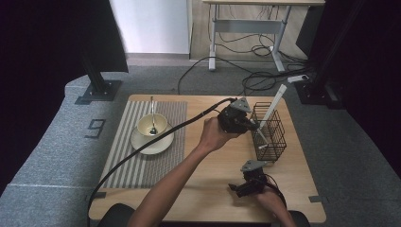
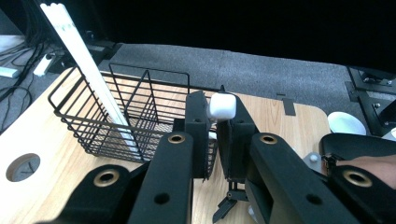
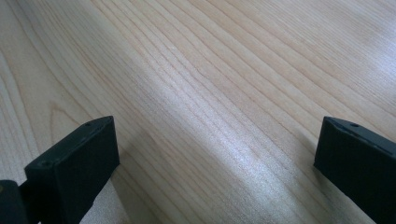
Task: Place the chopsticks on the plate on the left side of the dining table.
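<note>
— So what did the left gripper (image 2: 219, 135) have between its jaws just then?

— A slim white utensil (image 2: 222, 106), clamped near its squared-off top end. Its lower part ran down out of sight behind the jaws. In the high view the left gripper (image 1: 249, 124) was at the near-left edge of the black wire basket (image 1: 276, 142), with that thin white stick angling down inside it.

— And the other tall white piece?

— A pair of long white chopsticks (image 2: 86, 60) leaned against the basket's far corner, untouched.

— How would you judge the held piece to handle?

— Light and stiff, probably smooth plastic or ceramic, so likely slippery. Held so near the tip, it could pivot or slide if it snagged on the wire. A grip a little lower on the shaft would seem steadier to me.

— What about the right gripper (image 1: 243, 189)?

— Its jaws stood wide apart over the bare wooden table (image 3: 210, 93), holding nothing, near the front edge.

— Anything else on the table?

— A bowl (image 1: 152, 125) with a spoon (image 1: 152, 116) on a saucer, on the striped placemat (image 1: 123, 156), well apart from the basket.
</note>
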Demonstrator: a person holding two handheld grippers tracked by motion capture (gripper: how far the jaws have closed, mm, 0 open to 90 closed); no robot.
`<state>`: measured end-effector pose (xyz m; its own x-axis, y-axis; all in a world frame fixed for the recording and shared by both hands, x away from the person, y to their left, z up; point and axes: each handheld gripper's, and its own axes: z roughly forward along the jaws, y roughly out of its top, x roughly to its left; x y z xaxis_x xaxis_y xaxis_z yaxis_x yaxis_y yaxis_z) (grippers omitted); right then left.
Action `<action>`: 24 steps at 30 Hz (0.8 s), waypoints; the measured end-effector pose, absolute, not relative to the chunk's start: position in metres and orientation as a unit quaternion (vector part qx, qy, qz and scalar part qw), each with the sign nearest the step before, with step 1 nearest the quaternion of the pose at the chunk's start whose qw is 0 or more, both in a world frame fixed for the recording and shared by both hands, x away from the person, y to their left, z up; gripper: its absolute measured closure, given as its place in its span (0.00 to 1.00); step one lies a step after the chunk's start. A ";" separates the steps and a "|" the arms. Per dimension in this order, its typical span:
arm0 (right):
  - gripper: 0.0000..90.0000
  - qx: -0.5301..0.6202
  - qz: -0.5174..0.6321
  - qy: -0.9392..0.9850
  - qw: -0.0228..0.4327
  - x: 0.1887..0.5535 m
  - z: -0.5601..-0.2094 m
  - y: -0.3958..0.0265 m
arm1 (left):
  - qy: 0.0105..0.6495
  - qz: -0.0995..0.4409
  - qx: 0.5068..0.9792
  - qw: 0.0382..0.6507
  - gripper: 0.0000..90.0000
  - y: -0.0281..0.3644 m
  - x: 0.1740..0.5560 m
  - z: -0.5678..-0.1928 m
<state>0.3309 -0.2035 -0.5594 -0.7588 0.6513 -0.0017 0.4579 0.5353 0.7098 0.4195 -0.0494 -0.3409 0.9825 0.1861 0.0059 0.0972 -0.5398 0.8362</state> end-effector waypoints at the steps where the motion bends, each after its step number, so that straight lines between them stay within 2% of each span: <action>1: 0.00 0.321 0.360 0.866 0.134 0.331 -0.559 -0.204 | 0.081 0.047 0.876 0.473 0.92 -0.049 0.420 -0.341; 24: 0.00 0.321 0.360 0.866 0.134 0.331 -0.559 -0.203 | 0.101 0.039 0.855 0.507 0.92 -0.003 0.414 -0.315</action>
<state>0.3308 -0.2034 -0.5593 -0.7577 0.6525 -0.0001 0.4599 0.5342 0.7093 0.4144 -0.0026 -0.3152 0.9764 0.2129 -0.0363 0.1341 -0.4662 0.8745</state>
